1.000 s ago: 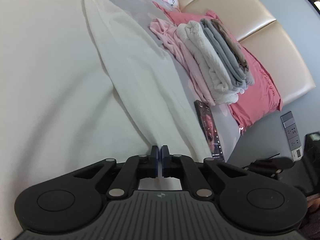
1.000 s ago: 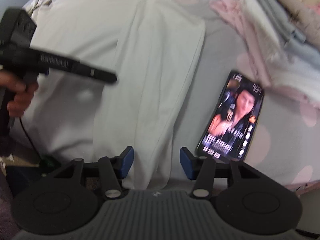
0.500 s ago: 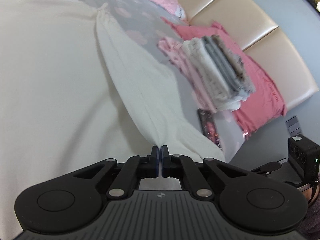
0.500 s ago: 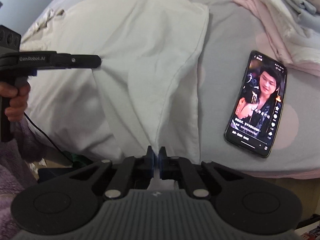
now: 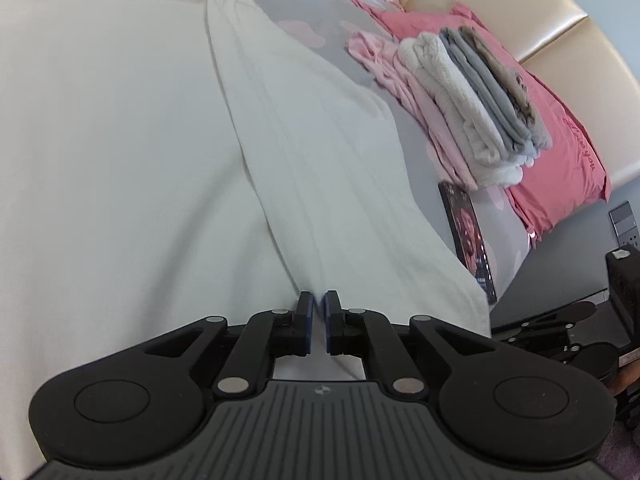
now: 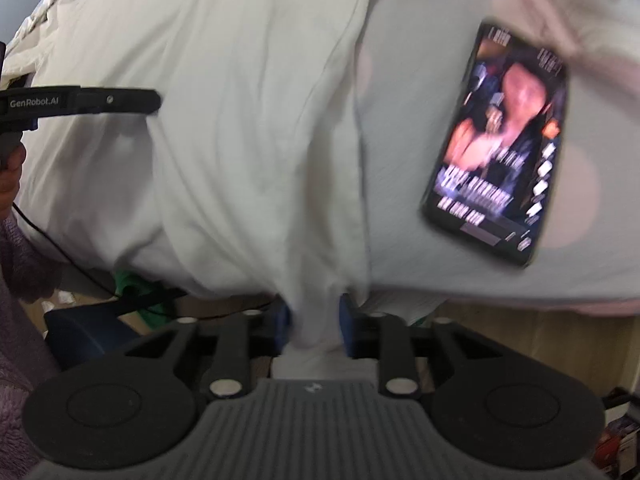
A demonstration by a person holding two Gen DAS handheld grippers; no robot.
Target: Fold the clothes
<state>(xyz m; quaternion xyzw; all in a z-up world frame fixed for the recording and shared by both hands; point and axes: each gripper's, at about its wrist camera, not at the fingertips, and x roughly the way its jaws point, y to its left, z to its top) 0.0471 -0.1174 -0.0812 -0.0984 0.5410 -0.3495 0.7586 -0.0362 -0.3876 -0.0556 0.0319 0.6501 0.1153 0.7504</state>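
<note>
The left gripper (image 5: 318, 322) has its blue pads (image 5: 306, 320) parted by a narrow slit and the jaws are opening; a thin ridge of the white garment (image 5: 304, 168) runs up into that slit, though whether the pads touch the cloth cannot be told. The right gripper (image 6: 314, 326) has its jaws opening too, the blue pads (image 6: 282, 318) standing a little apart with a bunched fold of the same white garment (image 6: 256, 120) between them; the picture is blurred, and the cloth seems to fill the gap without being squeezed.

The garment lies spread over the near part of the bed (image 5: 320, 8), one long folded panel running from the near edge toward the far side, the hem hanging over the near edge where the right gripper is. In the right wrist view the left gripper (image 6: 154, 100) reaches in from the left edge, its tip over the garment's left half, with a hand (image 6: 10, 176) at its grip.

Just beside the garment's right border, near the bed's near edge, lies a phone (image 6: 504, 144) with its screen lit. Farther toward the headboard (image 5: 520, 8), a stack of folded clothes (image 5: 468, 96) rests partly on a pink pillow (image 5: 560, 152) at the bed's right corner.
</note>
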